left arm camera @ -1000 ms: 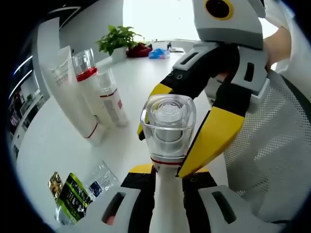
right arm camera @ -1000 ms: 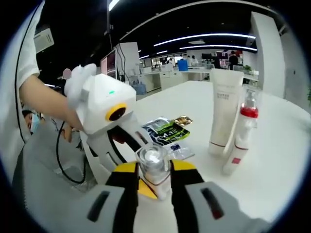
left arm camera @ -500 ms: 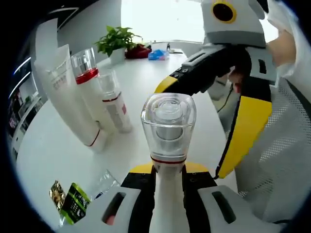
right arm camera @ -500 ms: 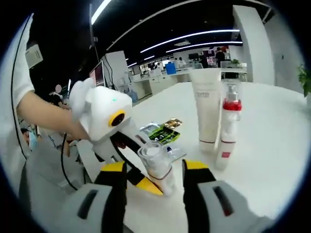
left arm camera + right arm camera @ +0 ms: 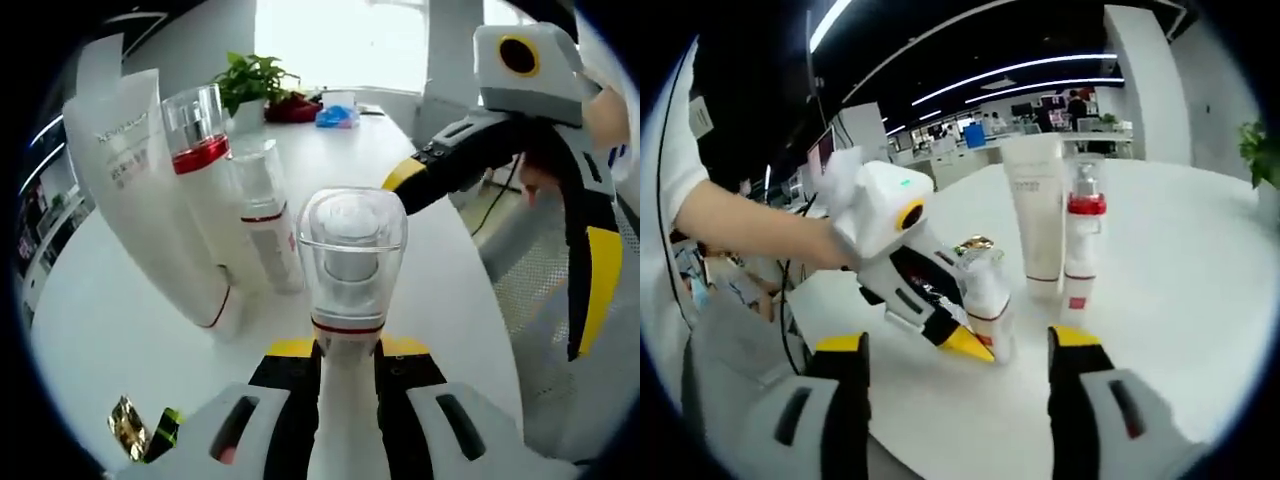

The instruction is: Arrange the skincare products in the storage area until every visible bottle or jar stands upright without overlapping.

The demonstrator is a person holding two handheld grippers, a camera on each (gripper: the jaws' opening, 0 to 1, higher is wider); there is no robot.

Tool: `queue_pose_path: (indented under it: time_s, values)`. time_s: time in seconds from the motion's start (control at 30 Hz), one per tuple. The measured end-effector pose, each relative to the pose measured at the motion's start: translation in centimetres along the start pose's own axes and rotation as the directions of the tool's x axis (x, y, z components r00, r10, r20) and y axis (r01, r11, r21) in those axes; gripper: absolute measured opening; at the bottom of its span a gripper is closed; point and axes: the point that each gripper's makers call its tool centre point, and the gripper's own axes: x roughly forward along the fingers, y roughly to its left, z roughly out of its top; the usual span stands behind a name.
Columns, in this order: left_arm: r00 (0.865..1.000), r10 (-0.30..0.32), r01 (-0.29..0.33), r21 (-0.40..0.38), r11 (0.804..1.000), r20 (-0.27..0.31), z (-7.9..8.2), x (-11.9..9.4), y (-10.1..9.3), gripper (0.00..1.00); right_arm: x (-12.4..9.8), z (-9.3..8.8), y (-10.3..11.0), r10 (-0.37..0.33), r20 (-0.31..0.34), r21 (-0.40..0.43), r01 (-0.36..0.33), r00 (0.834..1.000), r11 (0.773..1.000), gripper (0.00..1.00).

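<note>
My left gripper (image 5: 345, 352) is shut on a white bottle with a clear cap (image 5: 350, 262), held upright between its jaws. Close on its left stand a white tube (image 5: 130, 190), a taller bottle with a red band (image 5: 205, 185) and a small clear-capped bottle (image 5: 268, 225), all upright. My right gripper (image 5: 960, 340) is open with nothing between its jaws. In the left gripper view the right gripper (image 5: 487, 265) comes in from the right, apart from the cap. In the right gripper view the left gripper (image 5: 978, 335) holds the bottle (image 5: 987, 295) beside the tube (image 5: 1032, 210) and the red-banded bottle (image 5: 1083, 225).
Foil sachets (image 5: 140, 432) lie on the white table (image 5: 110, 320) near its front edge, also visible as sachets (image 5: 975, 243) behind the left gripper. A potted plant (image 5: 255, 80) stands at the table's far end. A person's arm (image 5: 750, 225) holds the left gripper.
My right gripper has opened, let go of the bottle's cap and drawn back. The left gripper has carried the bottle closer to the standing tube and bottles.
</note>
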Motion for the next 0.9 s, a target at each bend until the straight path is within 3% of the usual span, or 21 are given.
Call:
queue_pose_path:
  time_s: [0.47,0.9]
  values:
    - [0.999,0.036,-0.035,-0.012,0.999,0.012,1.4,1.3,3.1,0.17,-2.3,0.2,-2.8,-0.085,0.004,0.024,0.085,0.996,0.996,0.79]
    - [0.999,0.053,-0.053,-0.023,0.998,0.011,2.0,2.1,4.2,0.17,-2.8,0.1,-2.8,-0.091,-0.004,0.037,0.091,0.996,0.995,0.79]
